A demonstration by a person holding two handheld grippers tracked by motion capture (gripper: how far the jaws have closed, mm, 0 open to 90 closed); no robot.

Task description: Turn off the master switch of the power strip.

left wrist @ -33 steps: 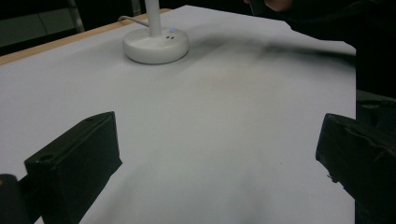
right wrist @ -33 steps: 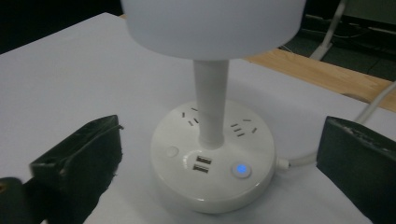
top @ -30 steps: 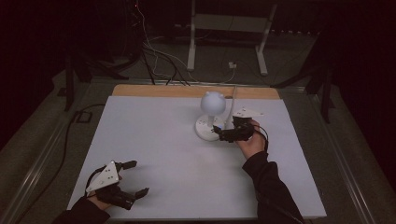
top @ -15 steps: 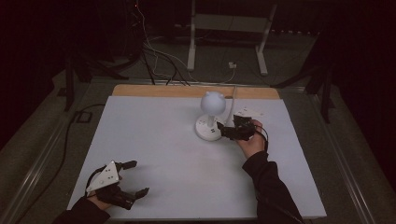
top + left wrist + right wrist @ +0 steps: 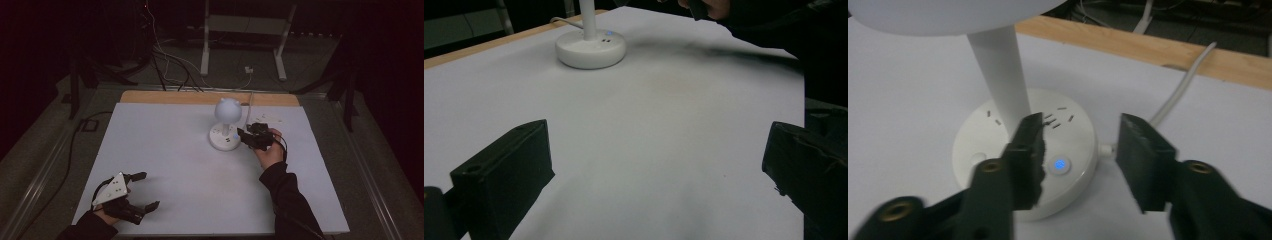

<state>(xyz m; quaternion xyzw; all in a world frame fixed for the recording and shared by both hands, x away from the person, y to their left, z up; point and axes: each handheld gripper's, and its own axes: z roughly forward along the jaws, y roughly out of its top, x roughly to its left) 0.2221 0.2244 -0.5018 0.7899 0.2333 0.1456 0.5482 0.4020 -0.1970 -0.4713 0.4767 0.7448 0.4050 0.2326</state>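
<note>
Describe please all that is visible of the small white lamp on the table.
The small white lamp looks like smooth plastic: a rounded head with two small ear-like bumps, a straight stem, and a flat round base standing upright on the white table toward its far side. The base carries a glowing blue button, small dark marks and a white cable leading off behind. The right tongs hover open at the base.

You have one white lamp (image 5: 225,125) on the table (image 5: 165,150), with one round base (image 5: 1018,165), one stem (image 5: 1000,70) and one shade (image 5: 227,108). On that base you can count one lit blue button (image 5: 1060,164) and one plain white button (image 5: 979,157). One white cord (image 5: 1178,90) runs from it. You hold two grippers: the left gripper (image 5: 142,192) and the right gripper (image 5: 243,134), each with two black jaws.
</note>
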